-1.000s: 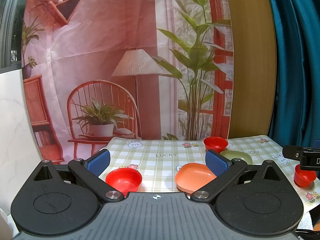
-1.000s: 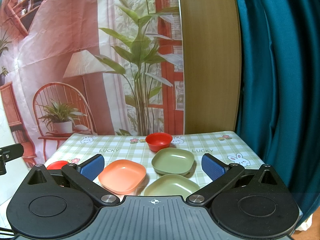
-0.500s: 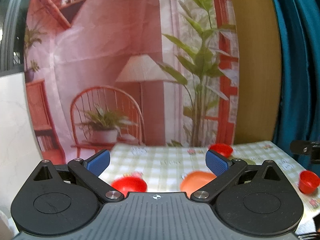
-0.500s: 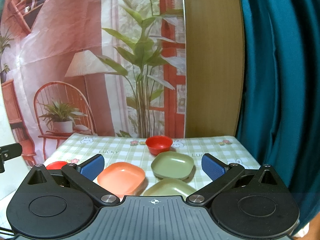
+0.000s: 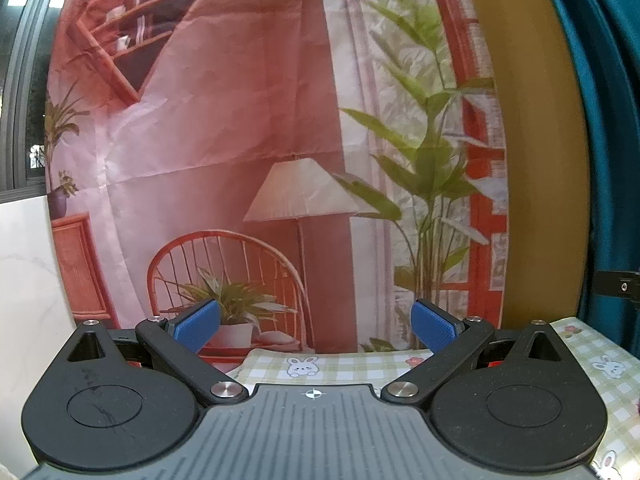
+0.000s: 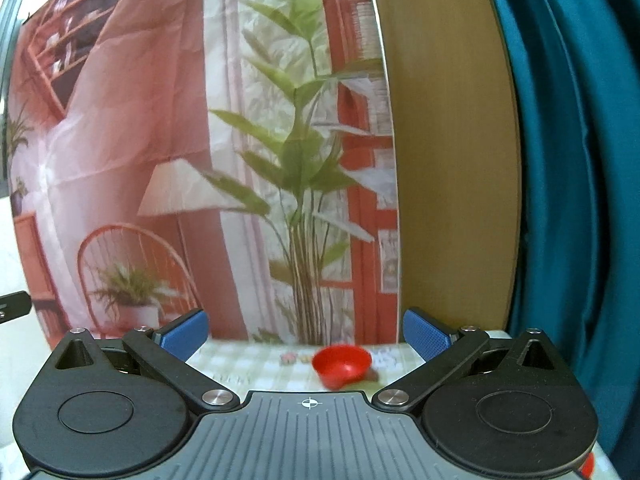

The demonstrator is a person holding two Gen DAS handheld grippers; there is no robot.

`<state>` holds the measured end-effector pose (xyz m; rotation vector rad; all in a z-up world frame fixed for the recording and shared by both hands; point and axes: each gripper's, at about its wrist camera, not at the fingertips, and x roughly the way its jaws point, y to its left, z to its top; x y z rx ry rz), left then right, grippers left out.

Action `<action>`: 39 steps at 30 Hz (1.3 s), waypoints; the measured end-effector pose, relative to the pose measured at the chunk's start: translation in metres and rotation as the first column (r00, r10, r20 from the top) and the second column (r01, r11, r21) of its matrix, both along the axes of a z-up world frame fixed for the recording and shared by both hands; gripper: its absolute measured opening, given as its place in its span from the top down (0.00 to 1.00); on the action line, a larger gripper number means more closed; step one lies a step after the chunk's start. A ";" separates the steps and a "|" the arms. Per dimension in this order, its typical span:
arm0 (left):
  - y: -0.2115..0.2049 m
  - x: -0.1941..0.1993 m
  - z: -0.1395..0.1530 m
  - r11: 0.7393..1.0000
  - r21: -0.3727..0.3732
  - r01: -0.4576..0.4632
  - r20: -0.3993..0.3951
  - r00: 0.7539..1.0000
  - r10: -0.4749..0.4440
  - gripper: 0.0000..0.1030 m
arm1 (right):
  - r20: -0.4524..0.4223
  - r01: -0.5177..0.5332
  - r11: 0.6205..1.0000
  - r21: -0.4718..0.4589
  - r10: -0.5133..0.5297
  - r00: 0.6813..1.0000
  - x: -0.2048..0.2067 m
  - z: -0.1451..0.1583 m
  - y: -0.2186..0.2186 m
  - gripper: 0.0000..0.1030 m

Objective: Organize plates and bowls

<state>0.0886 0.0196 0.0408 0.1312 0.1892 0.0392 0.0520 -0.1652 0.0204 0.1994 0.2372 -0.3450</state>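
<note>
My left gripper [image 5: 316, 326] is open and empty, tilted up toward the backdrop above the far edge of the checked tablecloth [image 5: 344, 364]. No plate or bowl shows in the left wrist view. My right gripper [image 6: 306, 336] is open and empty, also tilted up. A red bowl [image 6: 341, 364] stands on the tablecloth [image 6: 248, 364] between the right gripper's fingers, well ahead of them and blurred. The orange and green plates are hidden below both gripper bodies.
A printed backdrop [image 5: 240, 140] with a chair, lamp and plant hangs behind the table. A wooden panel [image 6: 448, 160] and teal curtain [image 6: 568, 200] stand at the right. The other gripper's black part [image 5: 618, 286] shows at the right edge.
Both grippers have tilted upward. The orange plate, green plates and near red bowls have dropped out of sight below the gripper bodies. Only the far red bowl still shows, in the right wrist view.
</note>
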 end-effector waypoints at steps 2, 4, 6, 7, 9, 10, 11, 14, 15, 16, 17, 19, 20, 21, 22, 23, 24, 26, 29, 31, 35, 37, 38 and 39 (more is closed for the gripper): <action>0.002 0.013 -0.002 1.000 0.012 -0.016 -0.008 1.000 0.016 0.01 | 0.017 -0.020 0.999 0.030 0.019 1.000 0.013 -0.005 -0.007 0.00; 0.005 0.024 -0.005 0.999 0.025 -0.032 -0.027 0.999 0.033 0.01 | 0.022 -0.012 0.998 0.056 0.010 1.000 0.026 -0.011 -0.013 0.00; 0.011 0.037 -0.008 0.999 0.030 -0.037 -0.048 0.998 0.039 0.01 | 0.010 -0.010 0.997 0.073 0.009 1.000 0.041 -0.018 -0.019 0.00; 0.015 0.044 -0.008 0.999 0.031 -0.042 -0.052 0.998 0.044 0.01 | 0.004 -0.009 0.997 0.080 0.009 1.000 0.048 -0.023 -0.021 0.00; 0.022 0.057 -0.009 0.998 0.032 -0.062 -0.052 0.997 0.064 0.01 | 0.002 -0.018 0.996 0.092 0.018 1.000 0.060 -0.032 -0.026 0.00; 0.025 0.063 -0.010 0.997 0.032 -0.071 -0.050 0.996 0.073 0.01 | 0.002 -0.027 0.995 0.094 0.026 1.000 0.065 -0.036 -0.028 0.00; 0.028 0.069 -0.010 0.997 0.030 -0.078 -0.050 0.996 0.079 0.01 | -0.004 -0.035 0.995 0.096 0.036 0.999 0.072 -0.040 -0.030 0.00; 0.034 0.085 -0.013 0.996 0.020 -0.087 -0.054 0.995 0.088 0.01 | -0.048 -0.058 0.992 0.110 0.063 0.997 0.092 -0.052 -0.035 0.00; 0.034 0.090 -0.015 0.996 0.022 -0.088 -0.056 0.994 0.089 0.01 | -0.061 -0.062 0.992 0.112 0.069 0.996 0.097 -0.055 -0.036 0.00; 0.033 0.095 -0.017 0.996 0.025 -0.088 -0.060 0.994 0.089 0.01 | -0.078 -0.065 0.992 0.112 0.074 0.994 0.104 -0.060 -0.037 0.00; 0.032 0.100 -0.021 0.996 0.029 -0.087 -0.067 0.994 0.089 0.01 | -0.093 -0.070 0.991 0.113 0.081 0.992 0.109 -0.064 -0.038 0.00; 0.030 0.110 -0.031 0.997 0.029 -0.077 -0.092 0.993 0.080 0.01 | -0.125 -0.073 0.991 0.112 0.087 0.988 0.120 -0.073 -0.040 0.00; 0.028 0.114 -0.037 0.997 0.023 -0.068 -0.108 0.992 0.070 0.01 | -0.137 -0.073 0.991 0.110 0.088 0.987 0.124 -0.079 -0.041 0.00; 0.027 0.118 -0.044 0.998 0.016 -0.057 -0.125 0.990 0.059 0.01 | -0.149 -0.071 0.992 0.106 0.086 0.985 0.128 -0.083 -0.041 0.00; 0.026 0.122 -0.051 0.999 0.009 -0.048 -0.143 0.989 0.049 0.01 | -0.165 -0.066 0.993 0.096 0.081 0.983 0.132 -0.089 -0.040 0.00; 0.024 0.126 -0.059 0.999 0.000 -0.041 -0.162 0.986 0.040 0.01 | -0.175 -0.067 0.994 0.083 0.081 0.981 0.134 -0.095 -0.038 0.02; 0.023 0.130 -0.068 0.999 -0.009 -0.035 -0.183 0.983 0.033 0.01 | -0.183 -0.073 0.995 0.072 0.085 0.979 0.136 -0.101 -0.037 0.03; 0.019 0.139 -0.084 0.999 -0.032 -0.022 -0.226 0.974 0.015 0.01 | -0.205 -0.096 0.994 0.058 0.106 0.973 0.141 -0.113 -0.034 0.07; 0.012 0.149 -0.109 0.999 -0.051 0.008 -0.279 0.960 -0.022 0.03 | -0.241 -0.127 0.991 0.043 0.134 0.961 0.149 -0.131 -0.030 0.15; 0.003 0.155 -0.124 0.999 -0.040 0.028 -0.304 0.952 -0.039 0.03 | -0.263 -0.132 0.990 0.055 0.142 0.954 0.153 -0.143 -0.030 0.22; -0.014 0.164 -0.151 0.997 -0.028 0.069 -0.346 0.935 -0.075 0.11 | -0.307 -0.128 0.984 0.121 0.160 0.938 0.159 -0.163 -0.033 0.33; -0.021 0.170 -0.164 0.996 -0.042 0.083 -0.378 0.921 -0.093 0.11 | -0.332 -0.122 0.982 0.147 0.165 0.929 0.161 -0.173 -0.036 0.39; -0.024 0.172 -0.170 0.995 -0.050 0.083 -0.392 0.915 -0.096 0.13 | -0.344 -0.122 0.980 0.159 0.171 0.923 0.162 -0.177 -0.037 0.43; -0.027 0.174 -0.176 0.995 -0.059 0.084 -0.404 0.909 -0.101 0.13 | -0.357 -0.124 0.978 0.170 0.178 0.917 0.163 -0.181 -0.038 0.45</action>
